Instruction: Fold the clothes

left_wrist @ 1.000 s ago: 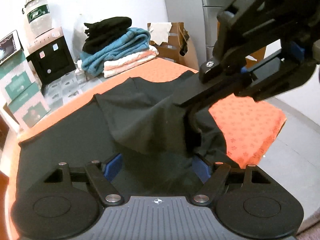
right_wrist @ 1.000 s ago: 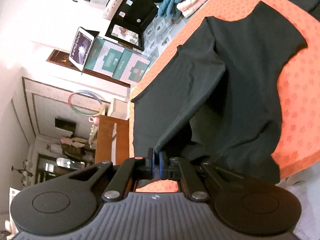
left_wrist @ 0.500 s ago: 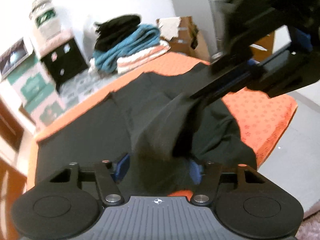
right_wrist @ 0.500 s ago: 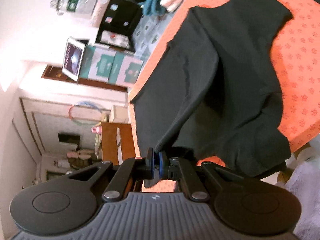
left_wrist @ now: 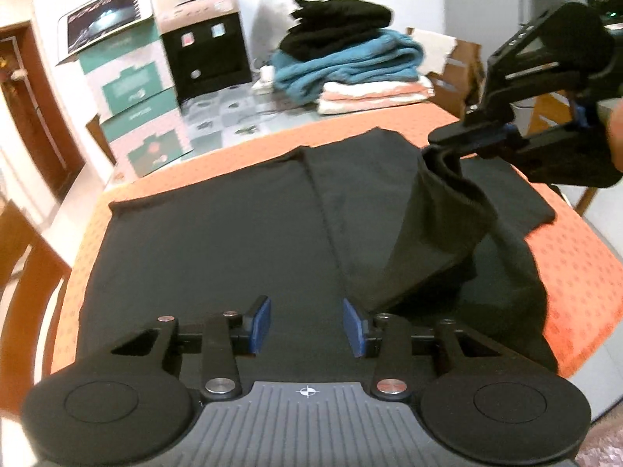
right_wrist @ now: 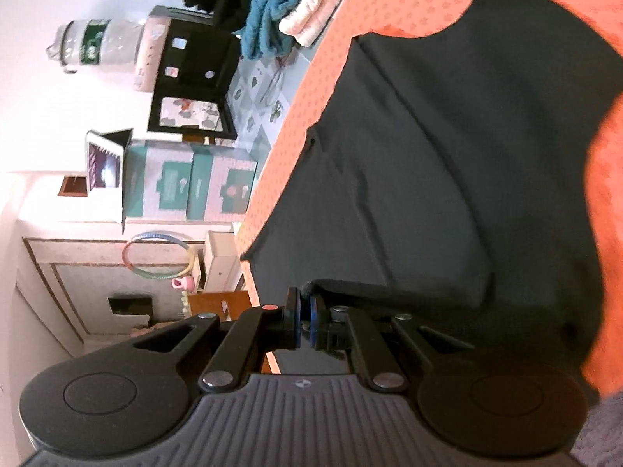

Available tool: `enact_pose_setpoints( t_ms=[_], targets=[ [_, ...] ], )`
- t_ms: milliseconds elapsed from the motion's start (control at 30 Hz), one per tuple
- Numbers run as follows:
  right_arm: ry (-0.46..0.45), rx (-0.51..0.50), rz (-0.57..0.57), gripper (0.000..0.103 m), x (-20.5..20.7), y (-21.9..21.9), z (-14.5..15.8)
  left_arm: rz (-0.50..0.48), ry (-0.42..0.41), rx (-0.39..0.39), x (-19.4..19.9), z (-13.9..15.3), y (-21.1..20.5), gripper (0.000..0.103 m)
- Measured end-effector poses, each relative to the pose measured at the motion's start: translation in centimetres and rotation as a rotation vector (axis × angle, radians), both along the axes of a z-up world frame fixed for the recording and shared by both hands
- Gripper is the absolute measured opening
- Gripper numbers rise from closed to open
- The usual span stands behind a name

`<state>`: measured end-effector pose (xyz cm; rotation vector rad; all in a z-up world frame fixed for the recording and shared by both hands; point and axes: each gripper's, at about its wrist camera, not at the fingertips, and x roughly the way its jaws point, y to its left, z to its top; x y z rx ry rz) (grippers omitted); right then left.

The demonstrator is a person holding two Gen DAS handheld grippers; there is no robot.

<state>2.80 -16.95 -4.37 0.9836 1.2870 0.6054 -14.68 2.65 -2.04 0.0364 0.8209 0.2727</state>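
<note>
Two claws in play: my left claw [left_wrist: 307, 325] has just been narrowing with nothing between its pads, while my right claw [right_wrist: 305, 321] pinches the black garment [left_wrist: 241, 241], lifting its edge over the body spread on the orange-covered bench [left_wrist: 576, 257], fold under way.

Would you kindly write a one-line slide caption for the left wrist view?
Right gripper lifts a pinched edge of the black garment off the orange cloth; left gripper open above it.
</note>
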Motion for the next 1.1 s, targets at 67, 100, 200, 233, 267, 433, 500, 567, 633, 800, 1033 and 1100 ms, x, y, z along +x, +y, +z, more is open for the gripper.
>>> enact_pose_setpoints(
  t_ms=[67, 100, 200, 233, 267, 433, 500, 567, 633, 800, 1033, 1100],
  targets=[
    [0.02, 0.006, -0.005, 0.006, 2.4, 1.0, -0.6, 0.029, 0.004, 0.003, 0.7, 0.0, 0.6, 0.045],
    [0.033, 0.009, -0.009, 0.006, 3.7, 1.6, -1.0, 0.043, 0.008, 0.005, 1.1, 0.0, 0.9, 0.046],
    [0.078, 0.027, -0.029, 0.006, 7.7, 3.0, -2.3, 0.069, 0.015, 0.0, 2.0, -0.1, 1.4, 0.05],
    [0.096, 0.039, -0.039, 0.006, 8.9, 3.3, -2.8, 0.074, 0.02, -0.002, 2.3, -0.3, 1.6, 0.05],
    [0.113, 0.043, -0.052, 0.006, 10.2, 3.7, -3.3, 0.079, 0.026, -0.003, 2.5, -0.4, 1.6, 0.05],
    [0.148, 0.011, -0.086, 0.006, 15.8, 5.4, -5.5, 0.116, 0.077, -0.011, 3.8, -1.3, 2.0, 0.051],
    [0.159, -0.015, -0.092, 0.006, 17.6, 6.1, -6.4, 0.132, 0.092, -0.014, 4.4, -1.4, 2.2, 0.051],
    [0.172, -0.027, -0.091, 0.006, 19.2, 6.7, -7.4, 0.141, 0.1, -0.009, 5.0, -1.4, 2.3, 0.054],
    [0.18, -0.036, -0.088, 0.006, 20.4, 7.0, -8.4, 0.132, 0.111, 0.008, 6.1, -1.3, 2.5, 0.057],
    [0.195, -0.048, -0.067, 0.029, 22.8, 7.0, -9.8, 0.062, 0.136, 0.029, 9.3, -1.2, 2.4, 0.057],
    [0.065, -0.01, 0.02, 0.037, 23.3, 4.7, -7.0, -0.184, 0.137, 0.051, 16.3, -2.6, 1.3, 0.057],
    [-0.012, -0.062, 0.046, 0.037, 23.0, 4.1, -5.8, -0.262, 0.132, 0.061, 18.5, -3.2, 0.7, 0.057]
  ],
)
